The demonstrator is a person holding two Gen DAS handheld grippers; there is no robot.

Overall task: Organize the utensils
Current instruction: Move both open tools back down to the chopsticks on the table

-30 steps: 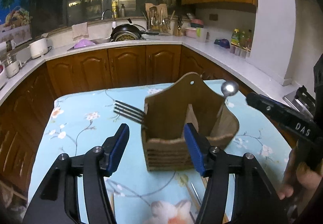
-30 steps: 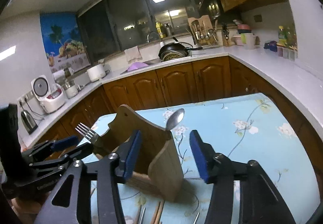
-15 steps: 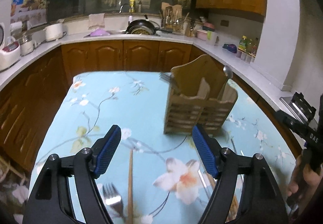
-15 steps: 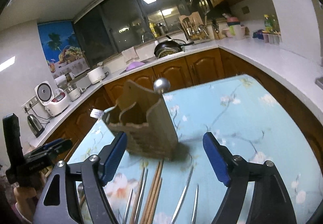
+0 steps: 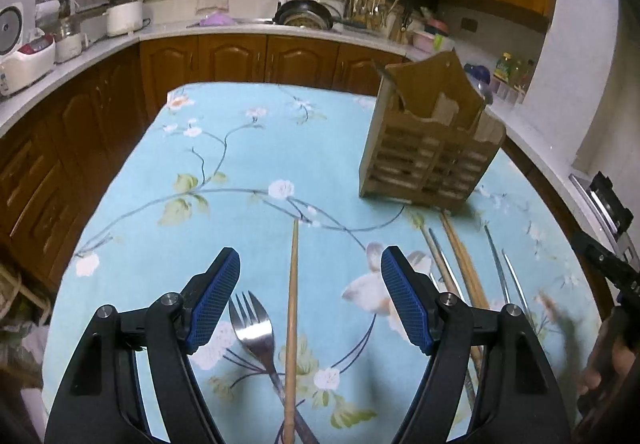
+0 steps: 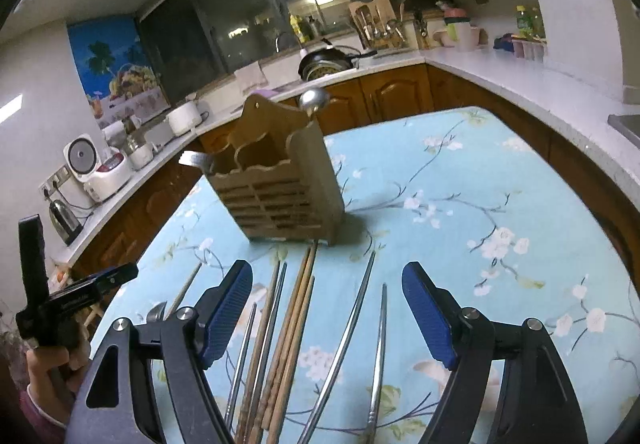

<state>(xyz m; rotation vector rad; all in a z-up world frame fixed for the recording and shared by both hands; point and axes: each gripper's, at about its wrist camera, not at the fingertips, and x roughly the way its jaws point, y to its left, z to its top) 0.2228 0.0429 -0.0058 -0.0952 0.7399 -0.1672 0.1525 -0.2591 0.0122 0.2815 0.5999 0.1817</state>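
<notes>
Utensils lie loose on the desk [image 5: 248, 147] near its front edge, and both grippers hang over them with fingers spread, pinching nothing. Under the left gripper [image 5: 310, 298] a fork [image 5: 252, 328] lies tines away, just beside a single wooden chopstick [image 5: 294, 304] that points toward the far edge. Under the right gripper [image 6: 326, 310] lie a bundle of wooden chopsticks [image 6: 294, 316] with metal chopsticks [image 6: 266, 324] alongside, and two more metal sticks [image 6: 348, 328] nearer the right finger. Beyond them, toward the middle of the desk, stands the wooden holder [image 6: 280, 183] upright, with a spoon [image 6: 314, 99] rising from its right side and another fork [image 6: 196, 159] leaning out of its left.
</notes>
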